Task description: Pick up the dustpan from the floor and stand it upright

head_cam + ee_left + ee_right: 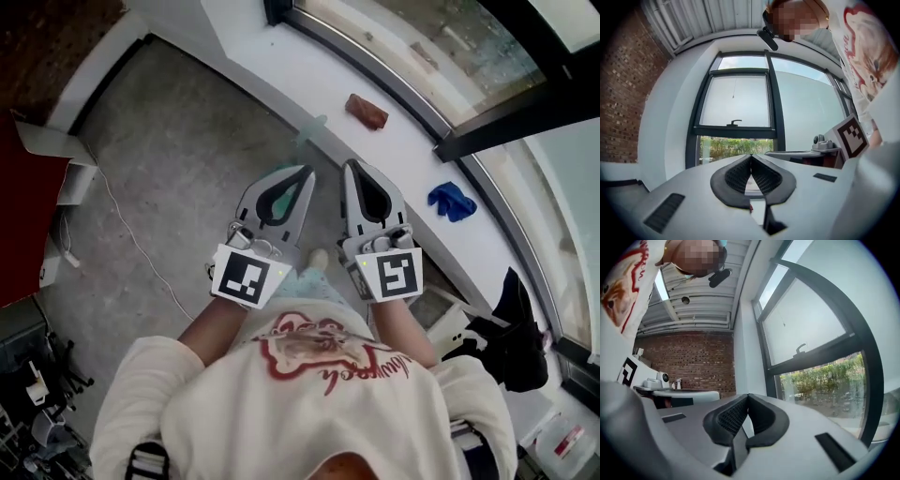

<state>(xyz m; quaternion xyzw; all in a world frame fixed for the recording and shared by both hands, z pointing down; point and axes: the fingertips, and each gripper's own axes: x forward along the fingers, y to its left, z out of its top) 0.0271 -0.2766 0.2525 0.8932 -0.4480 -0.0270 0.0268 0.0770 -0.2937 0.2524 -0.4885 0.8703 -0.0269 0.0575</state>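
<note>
Cream printed shirt (309,394) closest, forearms reaching forward from it. Ahead of that, left tongs (302,173) and right tongs (353,167) side by side, marker cubes facing up, each pair pressed together at the tips, pinching nothing. Just past the tips, between both tongs, pale green dustpan (312,127) handle over the concrete floor (187,141), close against the white sill (272,66); stance unclear from above. On the sill, blue cloth (453,201) off to the right of the right tongs, brown block (366,111) beyond their tips. Window glass (422,37) farthest.
</note>
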